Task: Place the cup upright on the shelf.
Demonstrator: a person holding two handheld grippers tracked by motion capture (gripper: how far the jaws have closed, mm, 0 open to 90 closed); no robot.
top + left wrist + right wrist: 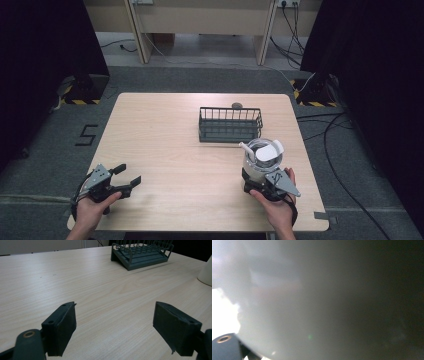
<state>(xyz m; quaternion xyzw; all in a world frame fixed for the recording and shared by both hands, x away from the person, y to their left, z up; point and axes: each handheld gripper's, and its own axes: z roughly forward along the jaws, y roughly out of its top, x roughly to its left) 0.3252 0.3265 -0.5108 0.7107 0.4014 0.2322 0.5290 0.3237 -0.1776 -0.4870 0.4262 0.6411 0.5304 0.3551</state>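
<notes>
Fingers of the left gripper (pixel 125 181) spread wide at seven o'clock on the pale wood tabletop (pixel 170 150); the right gripper's (pixel 260 184) grip on the white jug (pixel 261 157) I cannot tell. Wire basket (pixel 230 124) at twelve; grey carpet (pixel 200 80) around.

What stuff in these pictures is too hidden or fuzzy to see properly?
- Right tongs: in the high view the white jug and the grey plate cover the jaws, so open or shut is unclear.
- Right gripper view: the jug sits so close it is a grey blur.
- Small dark round thing behind the wire basket: too small to name.
- Left gripper view: the jug is cut off by the right edge.
</notes>
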